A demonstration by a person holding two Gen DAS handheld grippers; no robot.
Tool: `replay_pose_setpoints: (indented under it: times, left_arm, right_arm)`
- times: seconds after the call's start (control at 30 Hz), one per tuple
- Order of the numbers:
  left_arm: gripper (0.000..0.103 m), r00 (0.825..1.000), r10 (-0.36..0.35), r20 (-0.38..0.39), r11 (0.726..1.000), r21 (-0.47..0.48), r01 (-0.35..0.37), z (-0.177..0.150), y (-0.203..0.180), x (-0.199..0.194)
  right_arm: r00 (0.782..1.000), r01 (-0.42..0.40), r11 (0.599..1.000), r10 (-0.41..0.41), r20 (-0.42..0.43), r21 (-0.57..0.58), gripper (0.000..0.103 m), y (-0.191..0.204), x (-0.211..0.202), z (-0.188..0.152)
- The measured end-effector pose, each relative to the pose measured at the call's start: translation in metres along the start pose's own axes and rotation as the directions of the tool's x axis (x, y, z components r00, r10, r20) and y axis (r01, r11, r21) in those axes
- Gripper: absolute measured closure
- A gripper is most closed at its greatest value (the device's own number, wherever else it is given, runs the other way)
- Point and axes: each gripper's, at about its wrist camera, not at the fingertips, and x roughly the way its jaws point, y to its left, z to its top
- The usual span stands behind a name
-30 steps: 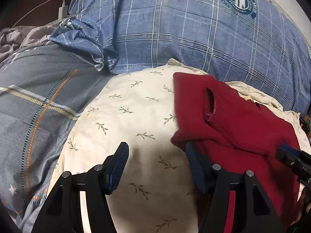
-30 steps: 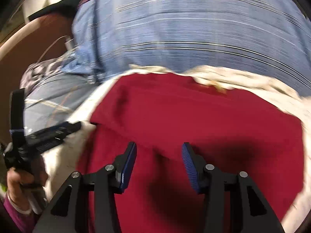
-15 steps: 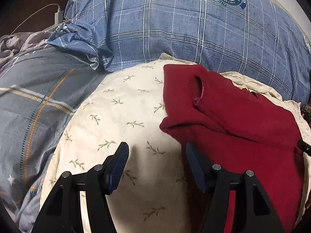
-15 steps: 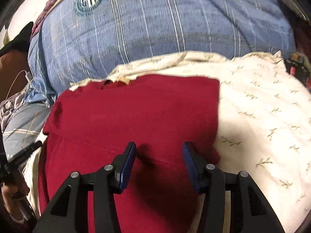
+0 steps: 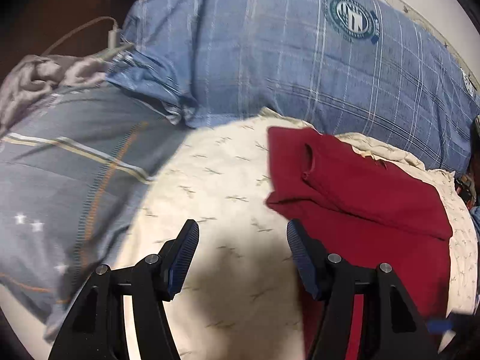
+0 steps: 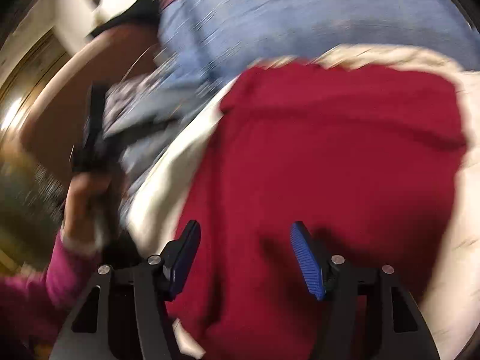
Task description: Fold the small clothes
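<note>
A folded dark red garment (image 5: pixel 369 198) lies on a cream leaf-print cloth (image 5: pixel 210 198), its upper part doubled over the lower. My left gripper (image 5: pixel 241 255) hovers open above the cream cloth, just left of the garment's edge, with nothing between its fingers. In the blurred right wrist view my right gripper (image 6: pixel 244 255) hangs over the red garment (image 6: pixel 339 156); its jaws are opening and the pads press on nothing. At the left of that view a hand in a magenta sleeve (image 6: pixel 36 285) holds the other gripper (image 6: pixel 93 138).
A blue plaid pillow (image 5: pixel 300 66) with a round emblem lies behind the cream cloth. A grey striped quilt (image 5: pixel 69 174) fills the left side. Crumpled grey fabric (image 5: pixel 39 75) and a white charger with cable (image 5: pixel 112 34) sit at the far left.
My left gripper has drawn back and up, so more pillow shows. My right gripper swung right, then back left over the garment, and its jaws stand wider than before.
</note>
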Motion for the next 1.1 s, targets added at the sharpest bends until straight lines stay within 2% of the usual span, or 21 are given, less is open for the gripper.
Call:
replay_pose_setpoints:
  times: [0.13,0.4,0.43,0.5,0.6,0.67,0.77,0.83,0.9,0.93,0.97,1.03,1.1]
  left_arm:
    - [0.042,1.0,0.017,0.002,1.0,-0.004,-0.017,-0.006,0.014,-0.024]
    - [0.04,0.999,-0.012,0.049,1.0,-0.008,0.013,0.003,0.022,-0.064]
    - [0.038,0.998,-0.014,0.055,1.0,-0.004,0.014,0.005,0.022,-0.068]
    - [0.037,0.998,-0.017,0.064,1.0,0.008,0.016,0.006,0.02,-0.074]
    - [0.037,0.998,-0.017,0.053,0.999,0.04,0.015,0.003,0.015,-0.076]
    - [0.037,0.999,-0.021,0.036,0.998,0.059,0.018,-0.001,0.011,-0.073]
    - [0.037,0.998,-0.052,-0.021,0.995,0.086,0.053,-0.015,0.003,-0.06]
    - [0.037,0.995,-0.081,-0.06,0.992,0.089,0.087,-0.023,-0.003,-0.049]
    - [0.037,0.991,-0.096,-0.094,0.99,0.094,0.104,-0.033,-0.009,-0.04]
    - [0.037,0.99,-0.095,-0.108,0.99,0.098,0.106,-0.037,-0.011,-0.035]
    - [0.037,0.988,-0.097,-0.12,0.989,0.101,0.109,-0.041,-0.014,-0.031]
    - [0.037,0.983,-0.111,-0.15,0.986,0.104,0.127,-0.05,-0.018,-0.023]
    - [0.037,0.977,-0.116,-0.18,0.985,0.103,0.136,-0.059,-0.019,-0.015]
  right_arm:
    - [0.992,-0.03,0.996,0.019,-0.122,-0.087,0.038,0.022,0.036,-0.02]
    - [0.979,-0.148,0.961,0.109,-0.172,-0.232,0.037,0.09,0.078,-0.027]
    - [0.972,-0.191,0.946,0.146,-0.184,-0.26,0.037,0.104,0.085,-0.025]
    - [0.951,-0.278,0.928,0.231,-0.203,-0.246,0.037,0.124,0.095,-0.027]
    - [0.93,-0.342,0.914,0.297,-0.214,-0.216,0.038,0.138,0.102,-0.029]
    - [0.928,-0.349,0.914,0.306,-0.214,-0.207,0.038,0.138,0.096,-0.031]
    - [0.953,-0.286,0.935,0.254,-0.164,-0.212,0.037,0.125,0.079,-0.027]
    - [0.981,-0.187,0.962,0.172,-0.09,-0.198,0.038,0.101,0.057,-0.019]
    - [0.998,-0.064,0.982,0.061,-0.022,-0.179,0.037,0.076,0.041,-0.004]
    - [1.0,-0.017,0.989,0.019,0.013,-0.149,0.037,0.06,0.031,0.003]
    - [0.999,0.019,0.992,-0.014,0.041,-0.122,0.037,0.048,0.022,0.008]
    - [0.983,0.137,0.99,-0.133,0.127,-0.029,0.037,0.012,-0.001,0.023]
    - [0.934,0.282,0.955,-0.295,0.201,0.094,0.037,-0.033,-0.026,0.041]
